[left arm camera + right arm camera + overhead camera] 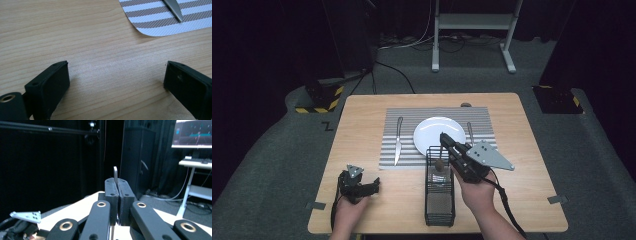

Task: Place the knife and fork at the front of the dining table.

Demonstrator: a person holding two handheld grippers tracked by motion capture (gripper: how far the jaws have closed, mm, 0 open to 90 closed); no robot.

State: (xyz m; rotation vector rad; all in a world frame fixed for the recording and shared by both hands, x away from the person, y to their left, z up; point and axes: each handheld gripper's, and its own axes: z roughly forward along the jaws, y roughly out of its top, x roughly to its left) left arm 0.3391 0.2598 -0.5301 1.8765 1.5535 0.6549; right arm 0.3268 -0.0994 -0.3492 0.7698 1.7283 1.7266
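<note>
Your right gripper (pixel 443 137), clenched on a thin metal utensil handle (pixel 115 175), hangs over the wire caddy (pixel 440 200) by the bench's near edge. Your left gripper (pixel 116 82) rests released on bare bench (pixel 75 37) at the near-left corner; its view shows the placemat (pixel 160 20) corner.

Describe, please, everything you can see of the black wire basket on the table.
The black wire basket is a tall, narrow caddy of thin dark metal wire with an open grid on all sides and an open top. It stands upright on the wooden table near the front edge, just in front of the striped placemat and the white plate. A piece of cutlery stands in it, its bowl-like end low at the far end; the right gripper, shut, holds its handle from above.
</note>
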